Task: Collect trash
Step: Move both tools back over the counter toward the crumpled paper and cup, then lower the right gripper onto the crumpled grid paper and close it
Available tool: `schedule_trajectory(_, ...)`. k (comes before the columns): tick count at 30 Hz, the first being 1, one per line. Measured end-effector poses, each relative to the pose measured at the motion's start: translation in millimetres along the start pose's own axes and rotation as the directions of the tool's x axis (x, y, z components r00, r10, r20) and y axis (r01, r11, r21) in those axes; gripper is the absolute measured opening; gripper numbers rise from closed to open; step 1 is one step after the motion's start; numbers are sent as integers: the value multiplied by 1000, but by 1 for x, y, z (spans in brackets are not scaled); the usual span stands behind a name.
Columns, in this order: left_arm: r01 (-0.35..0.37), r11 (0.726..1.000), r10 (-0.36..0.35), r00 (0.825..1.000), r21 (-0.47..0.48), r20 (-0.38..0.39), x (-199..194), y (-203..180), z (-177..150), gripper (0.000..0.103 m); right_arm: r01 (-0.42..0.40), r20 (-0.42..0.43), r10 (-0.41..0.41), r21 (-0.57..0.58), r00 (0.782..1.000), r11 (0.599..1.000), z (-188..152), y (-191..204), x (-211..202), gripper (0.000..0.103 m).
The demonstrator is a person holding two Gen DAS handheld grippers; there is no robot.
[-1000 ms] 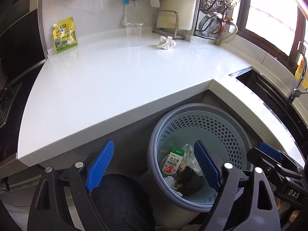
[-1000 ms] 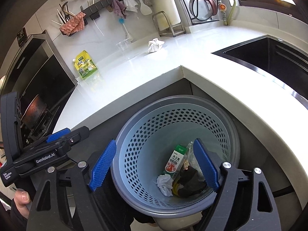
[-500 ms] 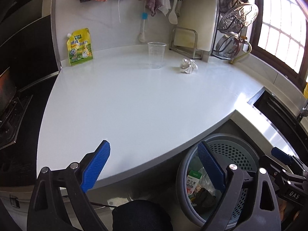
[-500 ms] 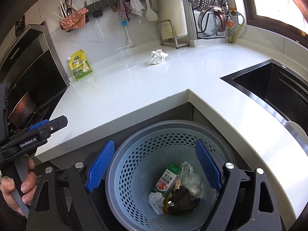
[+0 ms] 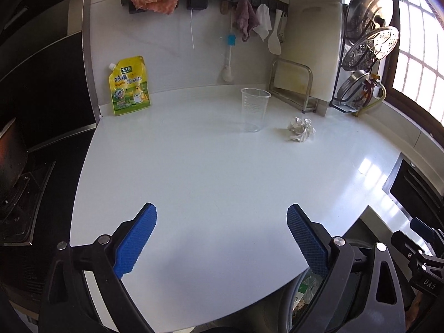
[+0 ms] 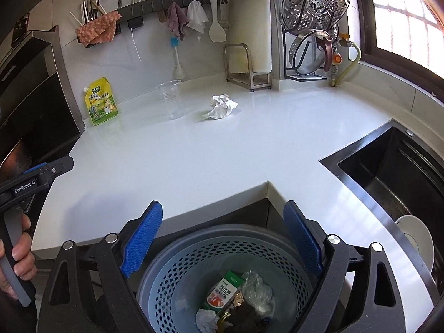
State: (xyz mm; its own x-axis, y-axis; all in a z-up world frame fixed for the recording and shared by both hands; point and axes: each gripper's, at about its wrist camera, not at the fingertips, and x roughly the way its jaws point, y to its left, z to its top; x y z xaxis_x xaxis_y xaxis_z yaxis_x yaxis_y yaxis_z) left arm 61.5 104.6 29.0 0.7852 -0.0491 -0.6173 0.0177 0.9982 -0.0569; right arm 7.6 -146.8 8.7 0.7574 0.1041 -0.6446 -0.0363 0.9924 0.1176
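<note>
Left wrist view, paper: a crumpled white paper ball (image 5: 301,129) lies on the white counter (image 5: 208,183), at about 1 o'clock from the left gripper (image 5: 222,238), well apart from it.
Cup: a clear plastic cup (image 5: 254,109) stands upright just beside the paper, at its 9 o'clock, not touching.
Pouch: a yellow pouch (image 5: 130,86) leans on the back wall at 11 o'clock, well apart from the cup.
Left gripper: blue pads spread wide over the counter's near part, nothing between them.
Right wrist view, bin: a blue perforated bin (image 6: 194,260) sits below the counter edge at 6 o'clock, directly under the right gripper (image 6: 223,238).
Bin contents: a green and red carton (image 6: 222,291), clear plastic wrap (image 6: 258,288), a white wad (image 6: 206,319) and something dark I cannot make out.
Right gripper: jaws wide apart, holding nothing.
Sink: a black sink (image 6: 399,172) at 3 o'clock.
Rack: a lid rack (image 6: 313,27) at 1 o'clock against the wall.
</note>
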Motion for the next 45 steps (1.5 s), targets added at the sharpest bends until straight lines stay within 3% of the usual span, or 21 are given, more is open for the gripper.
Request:
schedule_trajectory(14,-52,999,52,999,-15,-7,49,10,42,94,-17,3,17,-6,1000,1000,51,-12,47,85)
schedule_trajectory(31,-30,999,31,997,16,-77,138,-12,70,94,-41,-55,39,-46,998,998,99,-14,135,85)
schedule_trajectory(45,-48,999,48,997,7,-53,199,-34,109,94,-58,-70,56,-30,996,998,151,-17,209,85)
